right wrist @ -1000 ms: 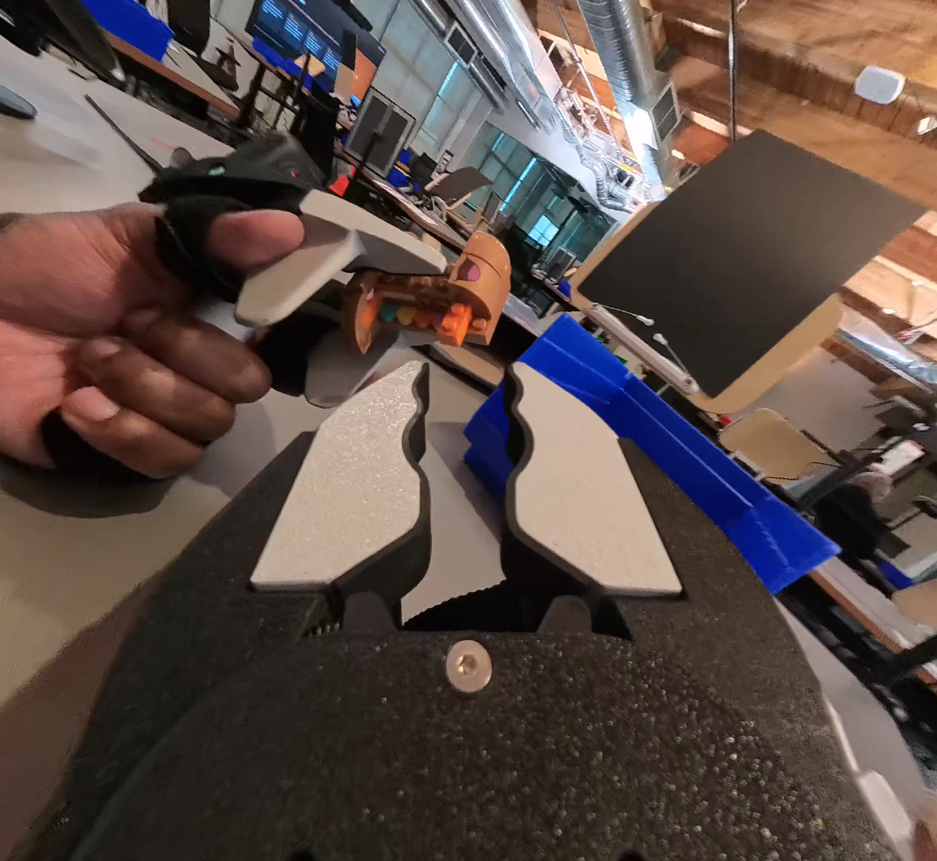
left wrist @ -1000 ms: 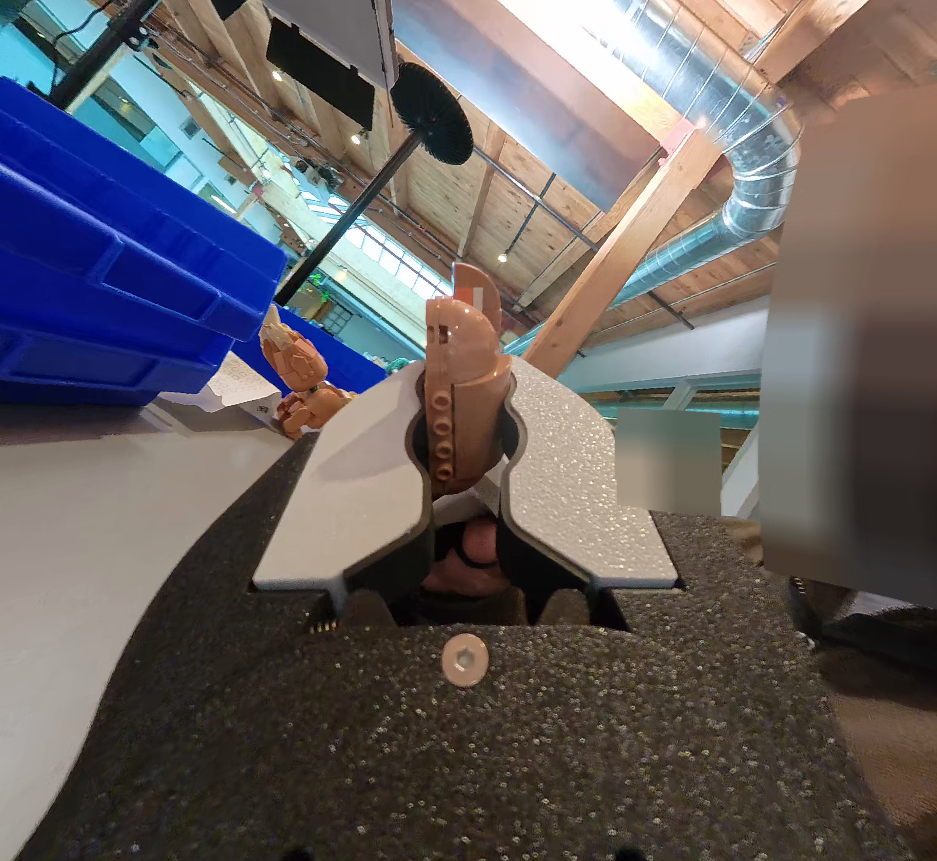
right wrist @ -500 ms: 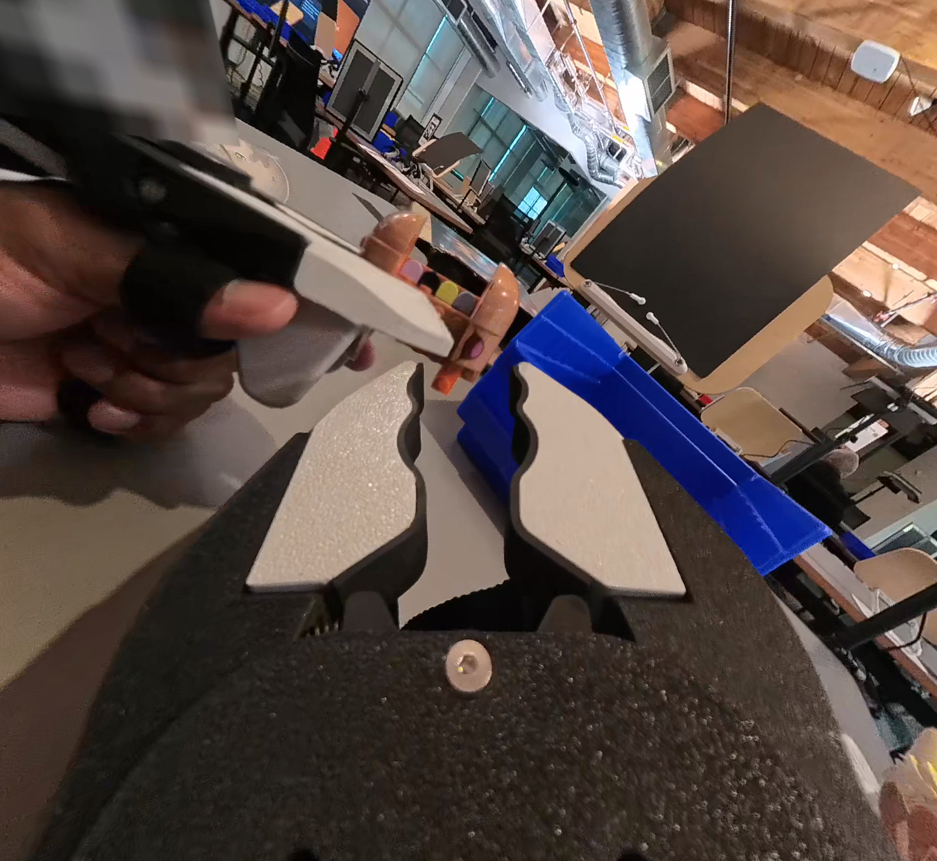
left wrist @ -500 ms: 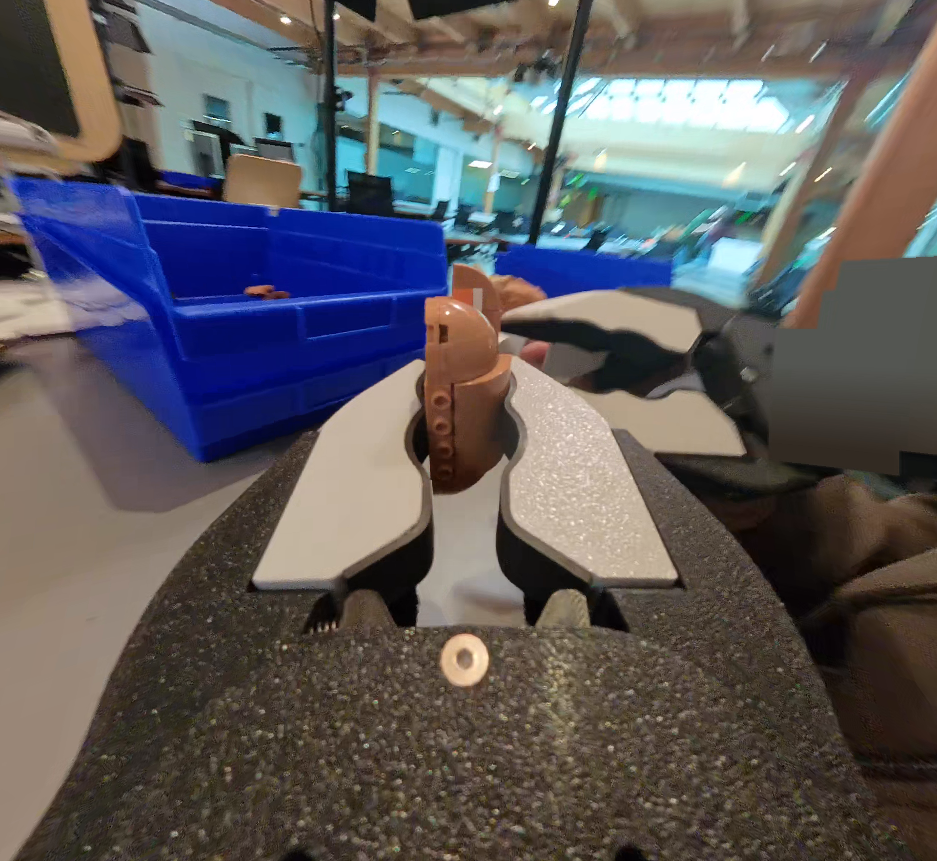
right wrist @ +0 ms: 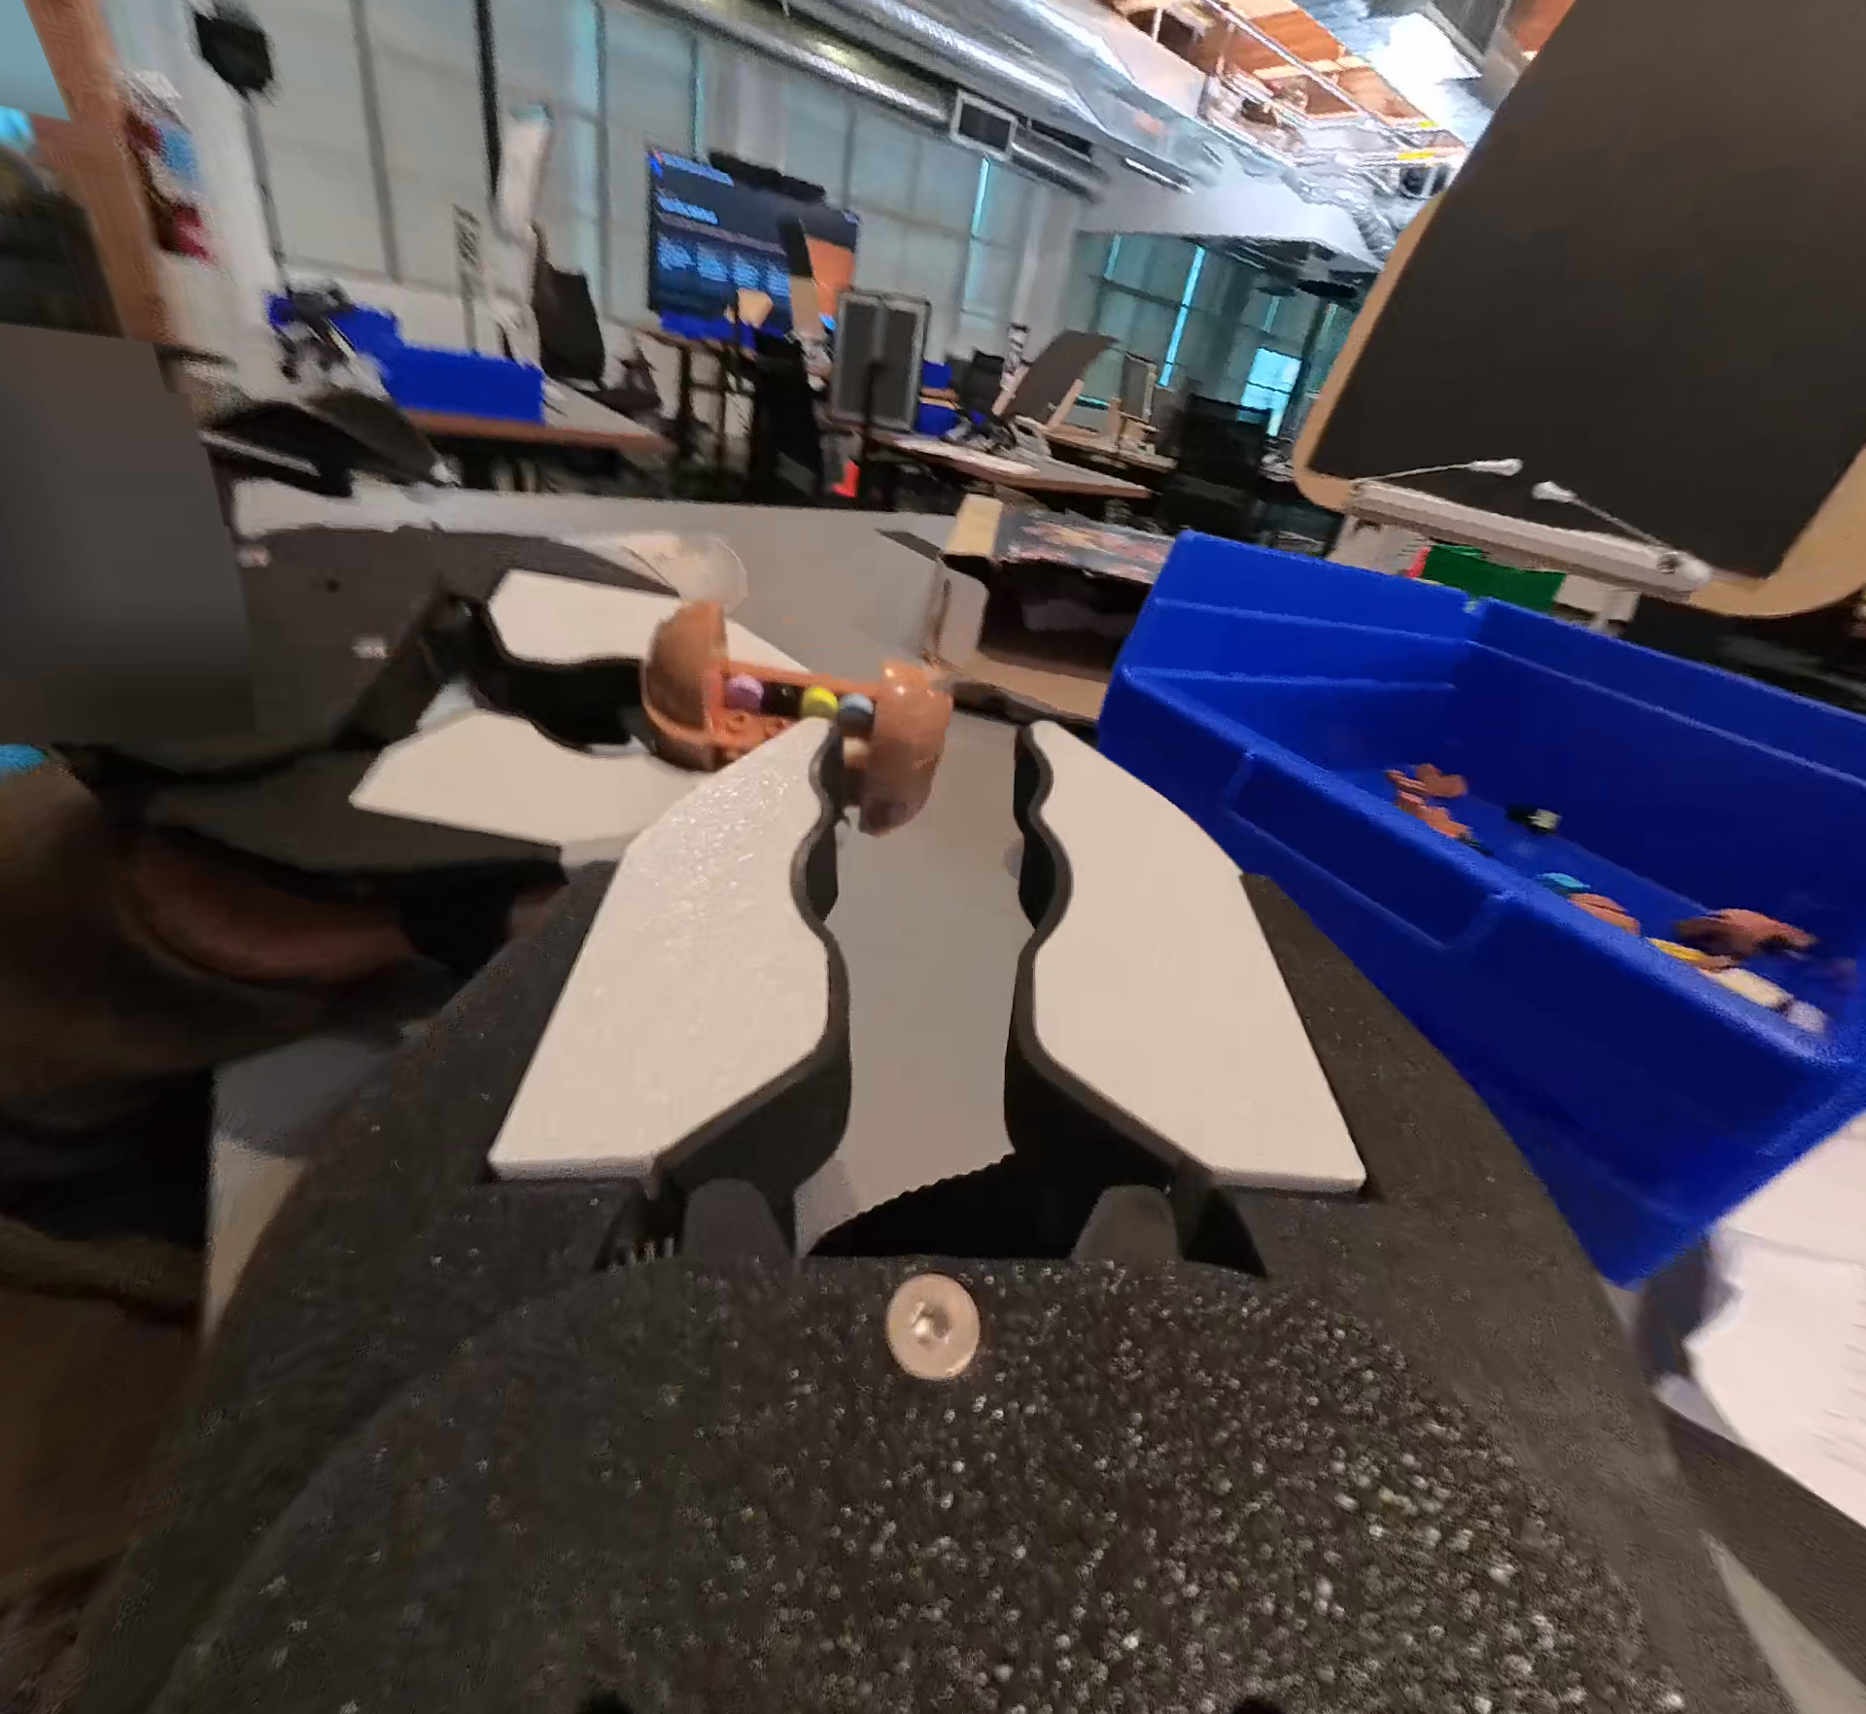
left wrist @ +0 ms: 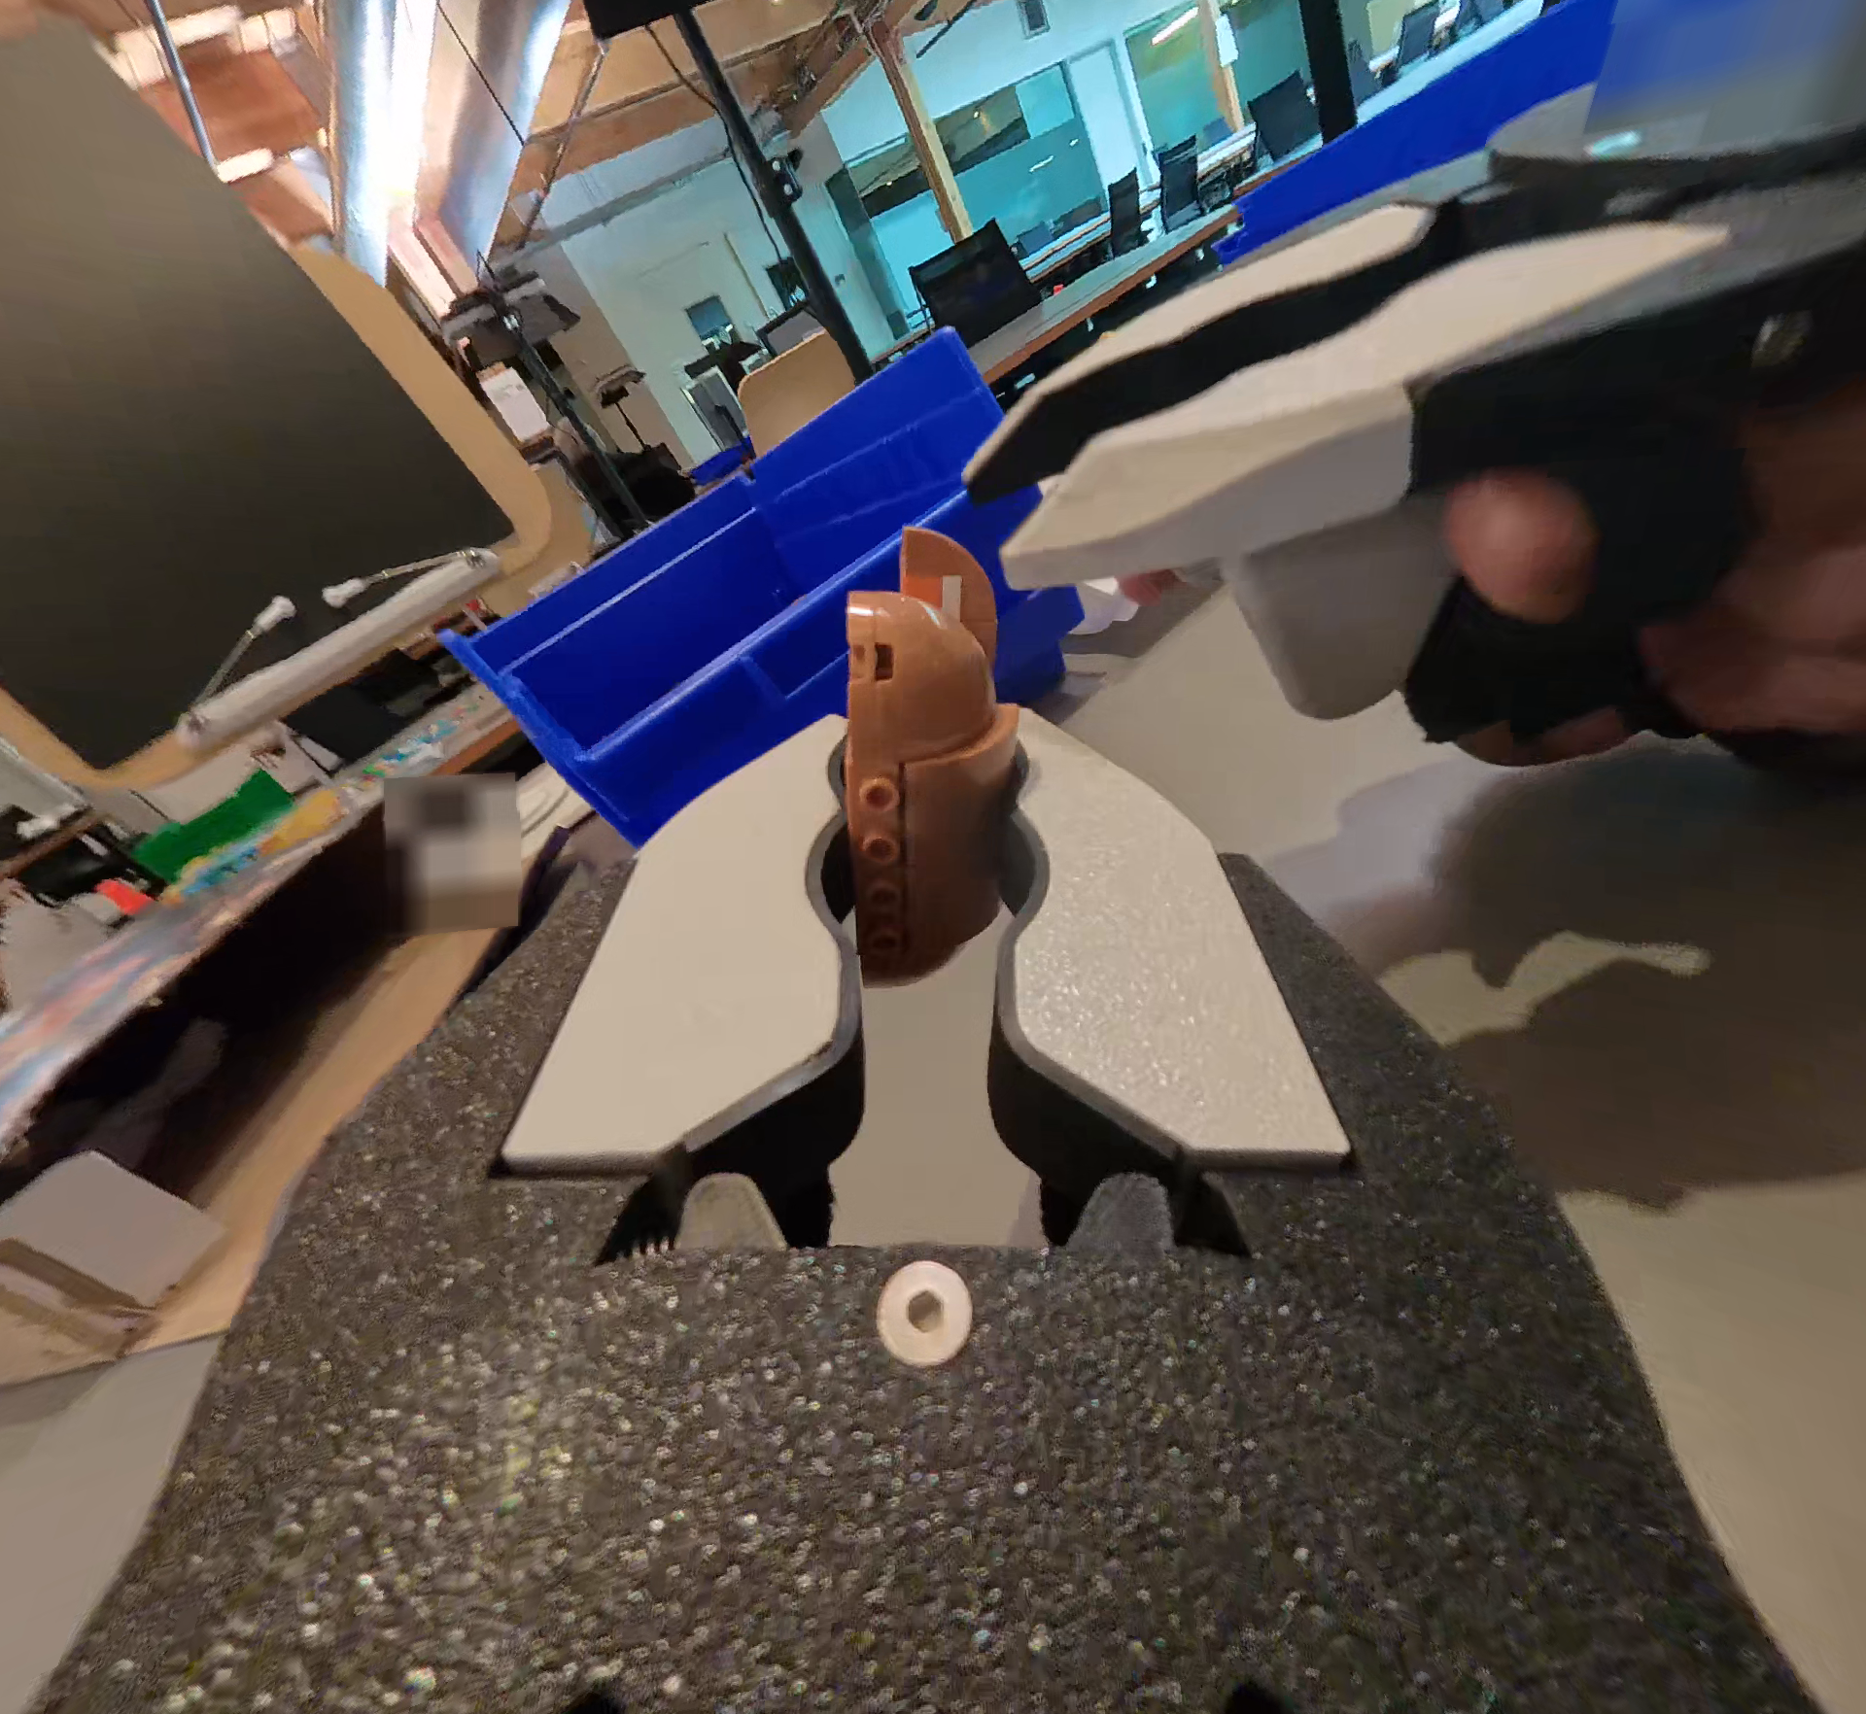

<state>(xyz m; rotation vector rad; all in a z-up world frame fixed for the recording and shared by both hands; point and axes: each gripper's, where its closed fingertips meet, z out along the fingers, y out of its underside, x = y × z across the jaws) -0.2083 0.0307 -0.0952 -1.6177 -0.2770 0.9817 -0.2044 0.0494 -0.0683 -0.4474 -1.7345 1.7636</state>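
My left gripper (left wrist: pixel 924 757) is shut on a brown brick-built piece (left wrist: pixel 914 818) with a rounded cap, held upright above the grey table (left wrist: pixel 1313 757). In the right wrist view the same piece (right wrist: pixel 798 707) shows two brown rounded ends and coloured studs between them, held by the left gripper (right wrist: pixel 646 696). My right gripper (right wrist: pixel 924 757) is open and empty, its left fingertip just short of the piece's nearer end. In the left wrist view it (left wrist: pixel 1000 520) hovers above and to the right of the piece, held by a gloved hand (left wrist: pixel 1575 595).
A blue bin (right wrist: pixel 1363 858) with several small brick pieces stands right of the grippers, and also shows in the left wrist view (left wrist: pixel 707 636). A cardboard box (right wrist: pixel 1020 626) lies behind. A black panel on a stand (right wrist: pixel 1616 272) overhangs the bin.
The left gripper has tipped down from facing the ceiling to facing the bin, still holding the piece. The right gripper has levelled and closed in on the piece, staying open.
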